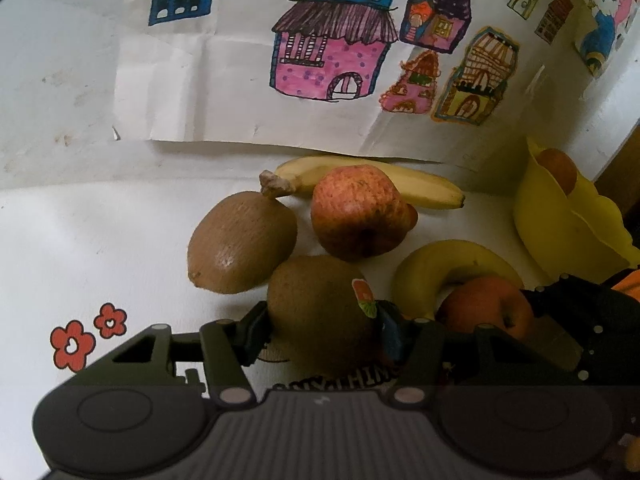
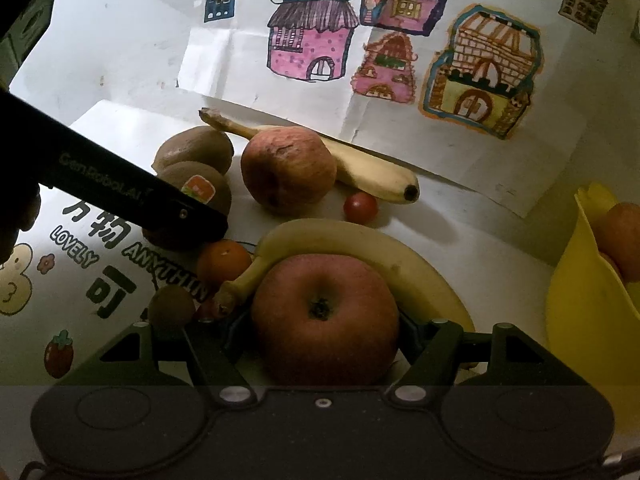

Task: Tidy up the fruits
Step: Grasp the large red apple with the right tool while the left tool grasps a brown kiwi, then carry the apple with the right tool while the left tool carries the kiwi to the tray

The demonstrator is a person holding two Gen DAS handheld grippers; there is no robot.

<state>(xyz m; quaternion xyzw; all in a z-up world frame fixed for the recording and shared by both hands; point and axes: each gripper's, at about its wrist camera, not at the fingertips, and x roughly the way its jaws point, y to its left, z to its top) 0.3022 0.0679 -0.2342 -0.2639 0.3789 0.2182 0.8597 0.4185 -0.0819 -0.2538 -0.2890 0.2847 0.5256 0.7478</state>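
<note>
Left hand-held gripper (image 1: 322, 330): closed on a stickered kiwi (image 1: 320, 304), one pad seen at each side of it; the kiwi is held low over the desk (image 1: 100, 240), and whether it touches the cloth cannot be told.
Second kiwi (image 1: 242, 242): lying on the desk just behind and left of the gripped one, touching it.
Far apple (image 1: 358, 212): set behind the kiwis, in front of a long banana (image 1: 424, 186) that lies along the back edge of the desk by the drawing sheet (image 1: 240, 80).
Orange (image 2: 224, 262): seen in the right wrist view just behind the stem of the curved banana, partly under the left gripper's body.
Small kiwi (image 2: 172, 306): beside the right gripper's left finger, near the front edge.
Right hand-held gripper (image 2: 322, 346): closed on a red apple (image 2: 326, 316), stem hollow facing the camera, a finger pressed at each side.
Curved banana (image 2: 360, 248): wrapped around the back of the gripped apple and touching it.
Cherry tomato (image 2: 360, 207): between the curved banana and the tip of the long banana.
Bowl (image 2: 580, 300): yellow, at the right edge of the desk, with round orange-red fruit inside; the kind cannot be told.
</note>
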